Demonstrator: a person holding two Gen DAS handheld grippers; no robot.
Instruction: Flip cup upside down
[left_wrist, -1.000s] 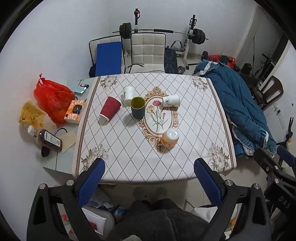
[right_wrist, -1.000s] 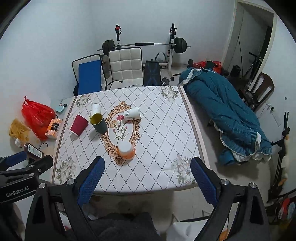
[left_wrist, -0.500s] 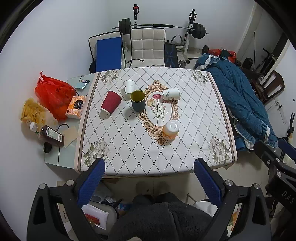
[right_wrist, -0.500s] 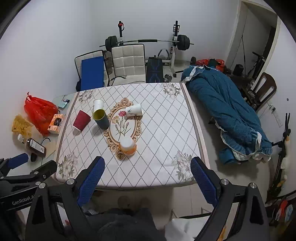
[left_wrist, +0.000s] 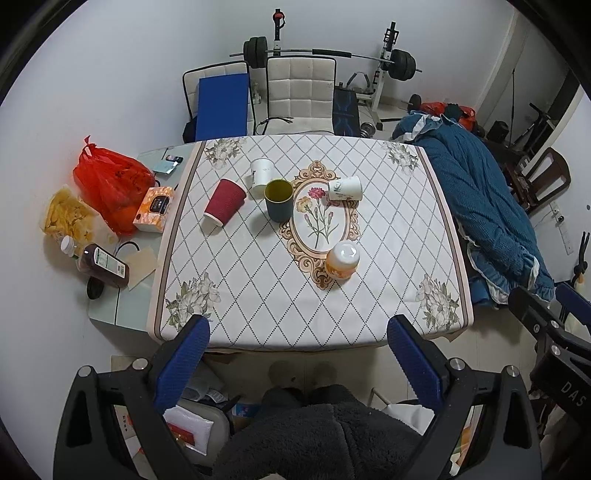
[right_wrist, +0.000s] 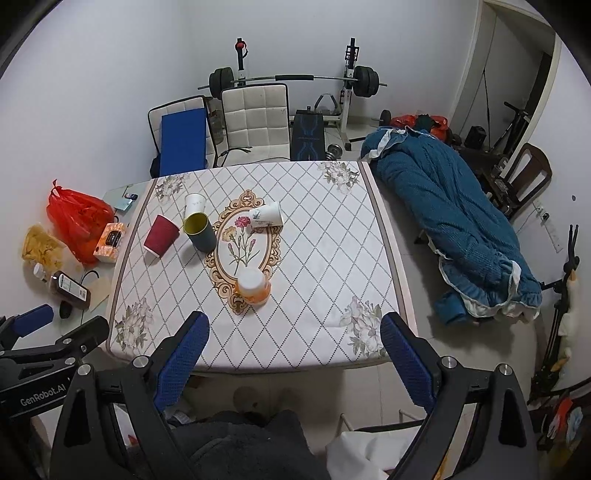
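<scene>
Blue-padded left hand-held gripper (left_wrist: 298, 345) apart | right hand-held gripper (right_wrist: 294, 341) apart | table (left_wrist: 258, 325) near edge occluded

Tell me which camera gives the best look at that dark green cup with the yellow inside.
The left wrist view shows it best: the dark green cup stands upright near the picture's middle, so its open mouth and yellow lining are plain. The right wrist view also shows the whole cup, but further left in the picture and leaning with the lens.
</scene>
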